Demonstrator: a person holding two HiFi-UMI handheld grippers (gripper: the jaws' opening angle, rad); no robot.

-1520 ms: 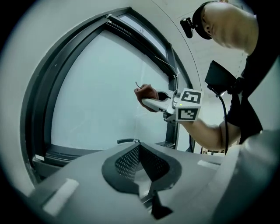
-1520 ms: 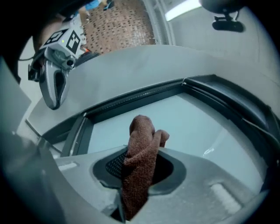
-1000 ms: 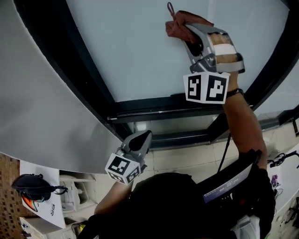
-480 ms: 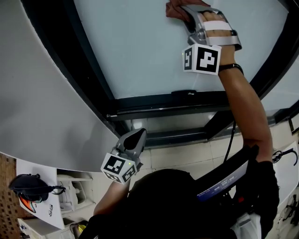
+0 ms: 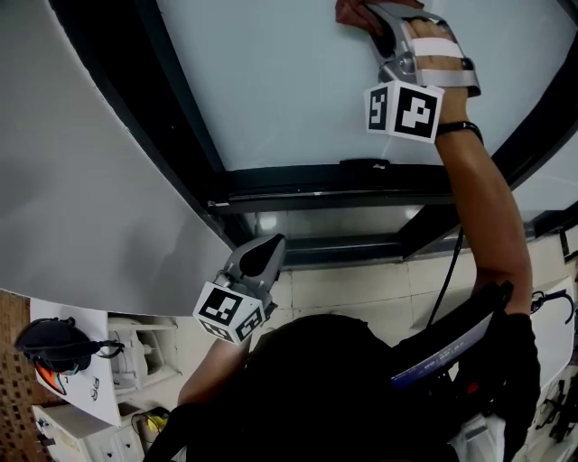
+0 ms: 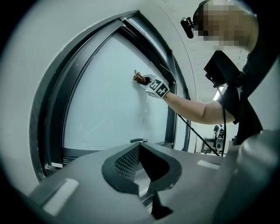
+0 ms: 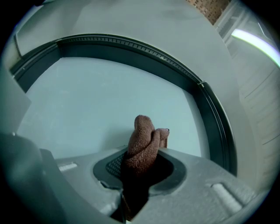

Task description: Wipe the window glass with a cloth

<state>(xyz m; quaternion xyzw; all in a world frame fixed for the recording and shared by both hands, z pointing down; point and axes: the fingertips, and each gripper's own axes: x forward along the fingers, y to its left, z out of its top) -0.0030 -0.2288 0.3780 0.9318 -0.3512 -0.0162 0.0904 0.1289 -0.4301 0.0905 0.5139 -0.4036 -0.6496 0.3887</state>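
A brown cloth [image 7: 143, 142] is bunched between the jaws of my right gripper [image 7: 142, 164], which is shut on it. In the head view that right gripper [image 5: 384, 23] is raised high against the pale window glass [image 5: 280, 81], and the cloth [image 5: 357, 13] shows at the top edge, pressed to the pane. The left gripper view shows the cloth [image 6: 139, 78] as a small dark wad on the glass [image 6: 105, 100]. My left gripper [image 5: 268, 252] hangs low below the sill, jaws shut with nothing between them [image 6: 141, 151].
A dark window frame [image 5: 307, 194] runs round the pane, with a small handle [image 5: 364, 164] on the bottom rail. A grey wall [image 5: 81, 198] fills the left. White shelving with a dark headset [image 5: 54, 347] stands at lower left. A black cable [image 5: 447, 280] trails from the right arm.
My right gripper has carried the cloth upward on the glass, then slightly to the right. The left gripper has stayed low, nearly still.
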